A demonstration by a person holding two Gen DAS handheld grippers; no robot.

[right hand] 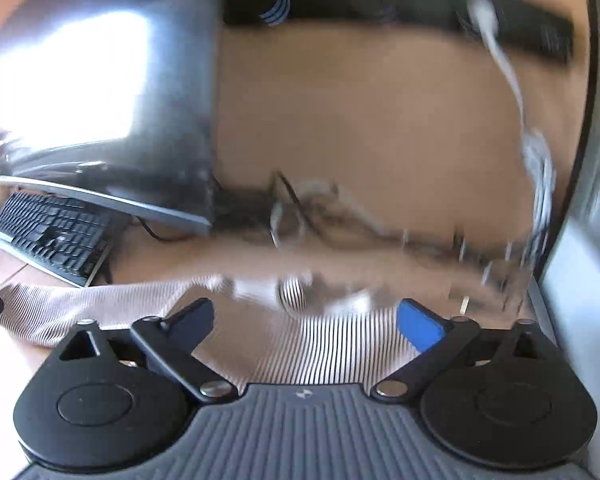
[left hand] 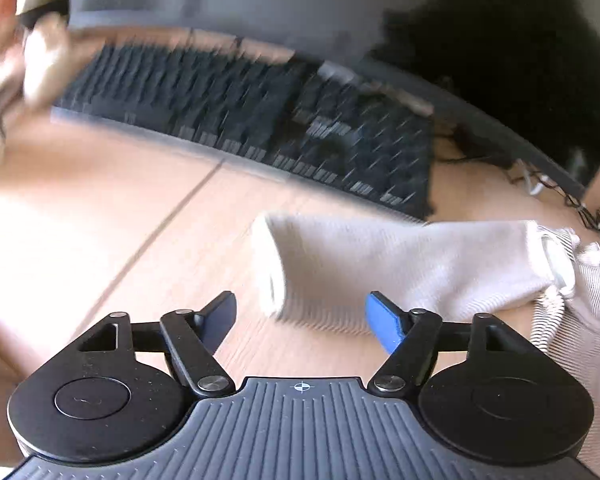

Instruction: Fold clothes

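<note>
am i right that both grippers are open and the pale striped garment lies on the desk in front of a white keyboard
Not quite: the keyboard is black, as the left wrist view shows. The rest holds: left gripper and right gripper are open, and the garment lies on the desk.

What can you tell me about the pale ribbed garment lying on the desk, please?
The garment is a pale, pinkish-white ribbed knit, soft and crumpled. One tube-like part, perhaps a sleeve, stretches flat across the wooden desk before the black keyboard. A white drawstring shows near its bunched end. Both the left gripper and the right gripper hover open over it, neither gripping.
</note>
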